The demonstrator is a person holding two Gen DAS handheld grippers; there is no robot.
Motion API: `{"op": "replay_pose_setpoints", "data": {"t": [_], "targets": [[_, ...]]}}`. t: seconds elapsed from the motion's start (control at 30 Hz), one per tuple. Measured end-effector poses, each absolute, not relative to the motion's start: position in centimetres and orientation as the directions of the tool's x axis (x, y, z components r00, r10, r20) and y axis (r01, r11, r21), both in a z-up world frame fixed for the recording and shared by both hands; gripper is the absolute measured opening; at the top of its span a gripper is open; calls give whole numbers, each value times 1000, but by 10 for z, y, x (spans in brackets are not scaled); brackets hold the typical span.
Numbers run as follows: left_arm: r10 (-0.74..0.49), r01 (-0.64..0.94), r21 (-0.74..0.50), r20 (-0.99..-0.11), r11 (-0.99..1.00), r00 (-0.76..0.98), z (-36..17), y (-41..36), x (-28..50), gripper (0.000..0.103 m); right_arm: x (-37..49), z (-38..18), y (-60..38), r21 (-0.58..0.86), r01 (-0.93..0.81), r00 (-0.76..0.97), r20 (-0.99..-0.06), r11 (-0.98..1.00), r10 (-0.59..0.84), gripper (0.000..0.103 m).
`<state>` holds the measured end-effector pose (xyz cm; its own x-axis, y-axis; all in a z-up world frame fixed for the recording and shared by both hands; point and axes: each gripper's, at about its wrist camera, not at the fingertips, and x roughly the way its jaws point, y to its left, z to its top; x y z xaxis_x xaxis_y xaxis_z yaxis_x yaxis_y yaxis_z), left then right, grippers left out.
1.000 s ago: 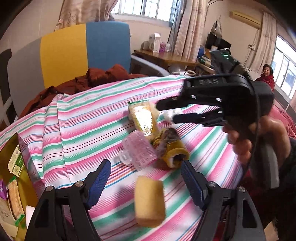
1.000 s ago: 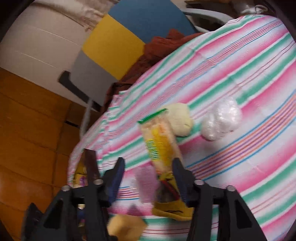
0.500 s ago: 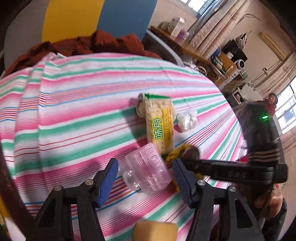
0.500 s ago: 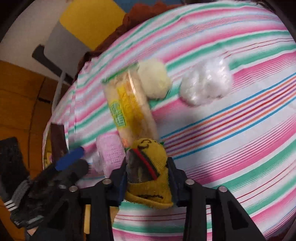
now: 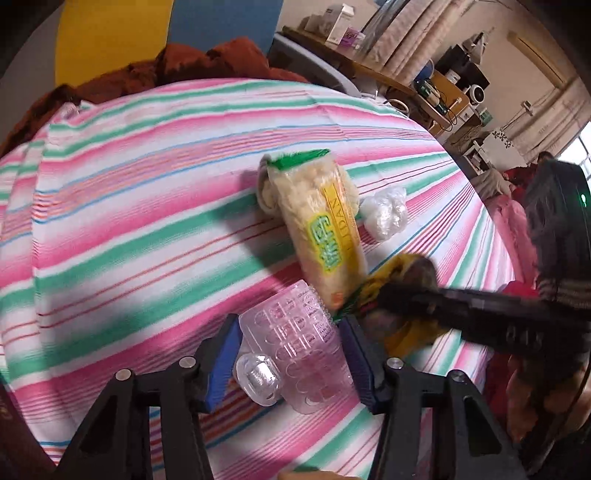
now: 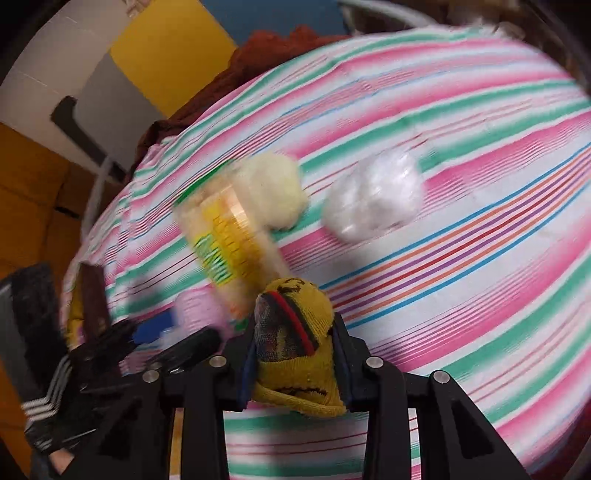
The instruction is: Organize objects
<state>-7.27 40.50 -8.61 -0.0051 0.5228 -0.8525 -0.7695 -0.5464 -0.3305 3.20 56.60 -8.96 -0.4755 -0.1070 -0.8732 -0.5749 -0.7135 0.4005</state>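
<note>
Room was pretty lived-in. The striped cloth (image 5: 147,206), all pink, green and white bands, covered the whole surface. Behind it a rust-red blanket (image 5: 207,62) was bunched up against a panel (image 5: 110,33) painted yellow and blue, with a grey section showing in the right wrist view. Off to the far side a long wooden desk (image 5: 376,74) held small boxes (image 5: 338,26) and other clutter, with pale curtains (image 5: 406,40) hanging behind it. Someone in red (image 5: 524,177) sat near the window.
</note>
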Motion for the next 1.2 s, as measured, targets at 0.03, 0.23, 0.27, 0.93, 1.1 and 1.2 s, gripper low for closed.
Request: {"op": "replay_pose_setpoints", "data": {"t": [0.03, 0.23, 0.27, 0.93, 1.1, 1.2], "targets": [[532, -772, -326, -846, -545, -19, -83, 400, -74, 54, 32, -89, 567, 409, -579, -485, -868, -706, -105, 34], [602, -814, -238, -782, -530, -163, -38, 366, -55, 52, 36, -60, 564, 476, -496, -635, -769, -726, -71, 34], [610, -815, -226, -771, -533, -185, -31, 359, -53, 52, 36, -55, 562, 490, -471, -659, -748, -734, -76, 34], [544, -525, -255, -658, -812, -522, 16, 112, -68, 52, 11, 20, 418, 464, -68, -740, -617, -883, -267, 35], [491, -414, -284, -651, -865, -579, 16, 59, -82, 52, -8, 29, 355, 458, 42, -711, -611, -888, -348, 35], [472, -368, -302, -648, -879, -598, 14, 41, -95, 53, -20, 27, 320, 446, 82, -681, -628, -891, -376, 35]]}}
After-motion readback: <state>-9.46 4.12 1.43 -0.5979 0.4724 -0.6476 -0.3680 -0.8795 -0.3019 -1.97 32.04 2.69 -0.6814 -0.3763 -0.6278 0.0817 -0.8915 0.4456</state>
